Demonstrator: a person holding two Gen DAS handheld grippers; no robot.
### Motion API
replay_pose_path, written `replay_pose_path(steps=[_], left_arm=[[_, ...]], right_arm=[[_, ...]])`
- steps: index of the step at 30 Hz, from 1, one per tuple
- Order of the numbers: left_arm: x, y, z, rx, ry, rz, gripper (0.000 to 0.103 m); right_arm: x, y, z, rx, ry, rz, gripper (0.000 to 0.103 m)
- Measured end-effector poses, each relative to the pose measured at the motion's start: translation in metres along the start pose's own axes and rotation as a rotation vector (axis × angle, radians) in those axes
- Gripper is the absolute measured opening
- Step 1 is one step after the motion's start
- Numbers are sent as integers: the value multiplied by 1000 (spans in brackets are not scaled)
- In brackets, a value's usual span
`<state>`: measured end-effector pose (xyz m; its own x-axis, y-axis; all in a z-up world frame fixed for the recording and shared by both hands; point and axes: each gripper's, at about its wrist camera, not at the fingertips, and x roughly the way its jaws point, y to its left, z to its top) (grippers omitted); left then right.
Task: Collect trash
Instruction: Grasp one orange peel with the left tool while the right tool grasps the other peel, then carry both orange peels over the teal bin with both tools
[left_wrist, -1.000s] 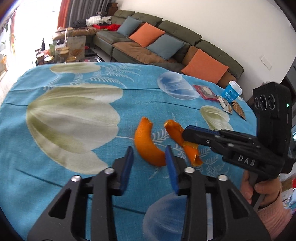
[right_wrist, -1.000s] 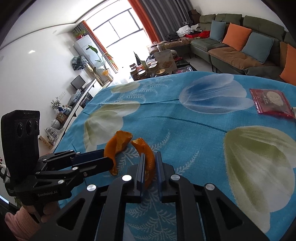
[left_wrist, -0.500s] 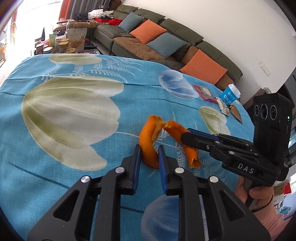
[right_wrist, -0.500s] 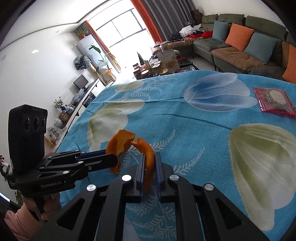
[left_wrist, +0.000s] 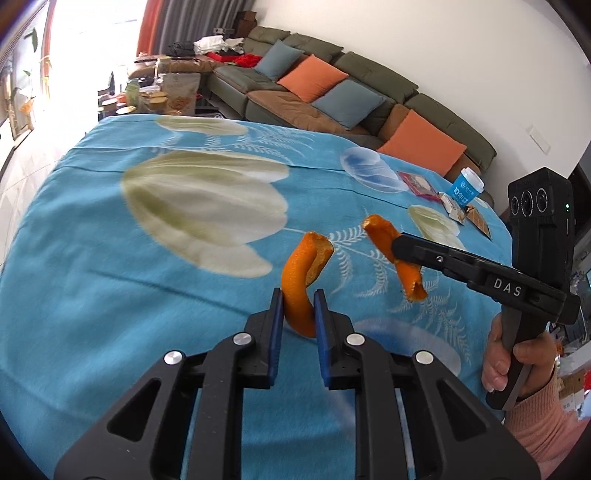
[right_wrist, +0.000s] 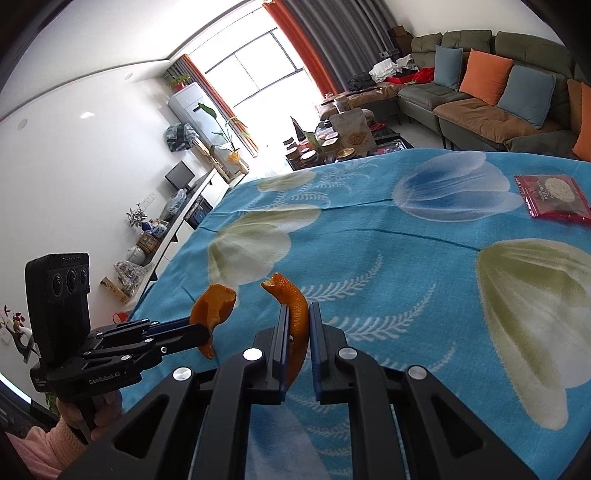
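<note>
My left gripper (left_wrist: 298, 308) is shut on a curved orange peel (left_wrist: 301, 275) and holds it above the blue flowered tablecloth (left_wrist: 147, 280). My right gripper (right_wrist: 296, 319) is shut on a second orange peel (right_wrist: 293, 306), also lifted off the cloth. In the left wrist view the right gripper (left_wrist: 397, 245) with its peel (left_wrist: 404, 269) is to the right. In the right wrist view the left gripper (right_wrist: 205, 332) with its peel (right_wrist: 214, 308) is at lower left.
A red snack packet (right_wrist: 552, 197) lies on the cloth at far right; it also shows in the left wrist view (left_wrist: 415, 182). A blue paper cup (left_wrist: 466, 187) and small wrappers (left_wrist: 465, 212) sit near the table's far corner. A sofa (left_wrist: 332, 92) stands beyond the table.
My left gripper closed on its peel and lifted it off the cloth. My right gripper, shut on its peel throughout, rose as well. Both peels now hang above the table.
</note>
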<state>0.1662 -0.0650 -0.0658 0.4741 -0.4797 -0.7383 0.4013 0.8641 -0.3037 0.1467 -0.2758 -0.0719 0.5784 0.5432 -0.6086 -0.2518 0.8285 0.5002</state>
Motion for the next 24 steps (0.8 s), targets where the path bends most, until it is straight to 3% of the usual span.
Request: replay_pose_path(steps=[24], left_arm=[[-75,39,-50,-108,-112,102,17]], right_arm=[[7,68,-27,-39,-4,146,9]])
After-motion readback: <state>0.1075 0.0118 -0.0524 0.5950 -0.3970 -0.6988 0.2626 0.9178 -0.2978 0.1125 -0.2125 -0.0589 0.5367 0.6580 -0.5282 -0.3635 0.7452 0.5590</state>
